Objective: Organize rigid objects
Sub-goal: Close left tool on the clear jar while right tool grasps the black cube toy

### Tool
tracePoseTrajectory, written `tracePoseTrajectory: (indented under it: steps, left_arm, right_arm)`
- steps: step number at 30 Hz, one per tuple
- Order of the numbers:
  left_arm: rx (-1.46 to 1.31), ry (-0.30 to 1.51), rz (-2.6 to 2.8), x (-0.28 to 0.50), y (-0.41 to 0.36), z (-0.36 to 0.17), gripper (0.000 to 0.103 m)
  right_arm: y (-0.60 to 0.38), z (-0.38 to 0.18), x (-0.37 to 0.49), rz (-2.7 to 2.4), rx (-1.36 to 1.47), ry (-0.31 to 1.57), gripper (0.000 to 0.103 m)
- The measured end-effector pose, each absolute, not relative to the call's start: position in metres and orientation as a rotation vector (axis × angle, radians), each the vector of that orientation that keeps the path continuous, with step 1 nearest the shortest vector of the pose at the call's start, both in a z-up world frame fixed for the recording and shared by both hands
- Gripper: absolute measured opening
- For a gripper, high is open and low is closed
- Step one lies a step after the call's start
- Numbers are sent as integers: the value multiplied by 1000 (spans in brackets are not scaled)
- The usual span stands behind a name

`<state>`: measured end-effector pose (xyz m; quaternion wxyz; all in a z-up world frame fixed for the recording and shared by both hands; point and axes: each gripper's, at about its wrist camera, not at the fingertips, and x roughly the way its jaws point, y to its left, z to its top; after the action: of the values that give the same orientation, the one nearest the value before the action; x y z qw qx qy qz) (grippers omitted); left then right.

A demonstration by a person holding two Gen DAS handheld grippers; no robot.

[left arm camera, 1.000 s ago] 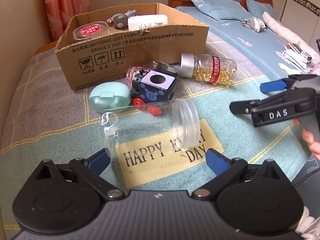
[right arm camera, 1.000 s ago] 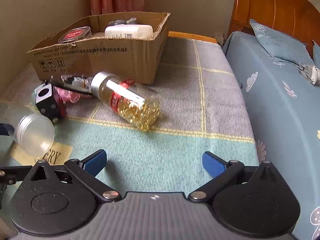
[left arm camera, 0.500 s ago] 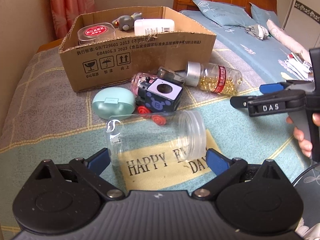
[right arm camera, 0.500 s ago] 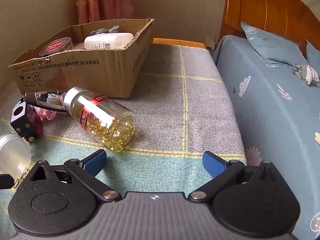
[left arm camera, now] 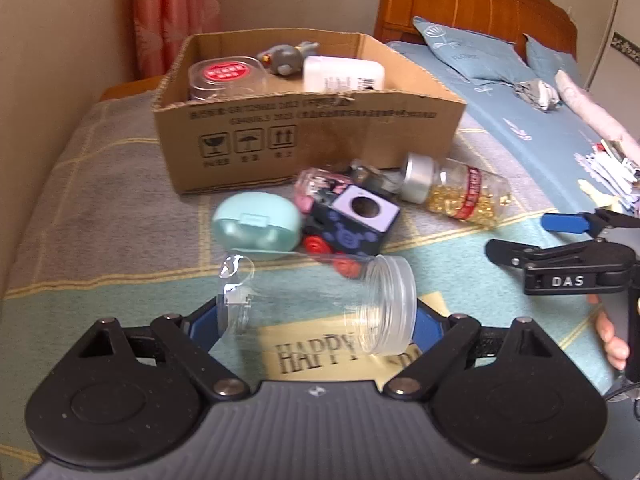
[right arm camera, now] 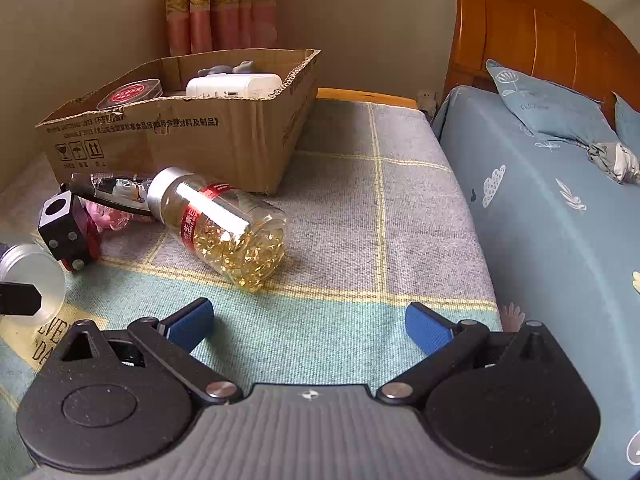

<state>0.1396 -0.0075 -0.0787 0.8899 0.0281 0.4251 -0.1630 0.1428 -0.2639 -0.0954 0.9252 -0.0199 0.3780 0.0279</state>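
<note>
Two blue pads of the left gripper point(left arm camera: 316, 320) sit at either end of the clear jar point(left arm camera: 316, 300), which lies on its side on the blanket point(left arm camera: 120, 216) over the "HAPPY" patch point(left arm camera: 320, 354). The pads are right against the jar's base and threaded mouth, but whether they actually press it I cannot tell. The jar is empty and lidless, its mouth turned toward the right gripper.

The right gripper point(right arm camera: 308, 322) hangs with its fingers spread wide, nothing between them but green blanket. The pill bottle point(right arm camera: 224, 226) lies on its side just ahead of it, silver cap toward the box point(right arm camera: 224, 140).

Just beyond the jar sits a black toy cube point(left arm camera: 352, 222) on red wheels, touching a mint case point(left arm camera: 256, 226) to its left. Behind the cube lies a pink bottle point(left arm camera: 316, 188), and a dark clip-like thing point(left arm camera: 370, 176) rests between it and the pill bottle's cap; what it is I cannot make out.

The cardboard box stands behind this clutter, open at the top. Inside are a red-lidded tub point(left arm camera: 226, 78), a grey figure point(left arm camera: 286, 58) and a white bottle point(left arm camera: 344, 74) on its side.

To the right runs a bed point(right arm camera: 560, 208) with blue sheets, pillows point(right arm camera: 548, 106) and a wooden headboard point(right arm camera: 540, 32). Pink curtains point(right arm camera: 220, 4) hang behind the box.
</note>
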Motion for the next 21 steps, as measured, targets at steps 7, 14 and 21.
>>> tracePoseTrajectory:
  steps: [7,14,21]
  left_arm:
    - [35,880,-231,138,23,-76,91]
    - [39,870,-168,137,41,-75,91]
    - [27,868,-156,139,47,-76,91]
  right_arm:
    - [-249,-95,135,105,-63,786,103]
    - [-205,-93,131,288,-147,791,103]
    - [-163,-87,143,440,-237,767,91]
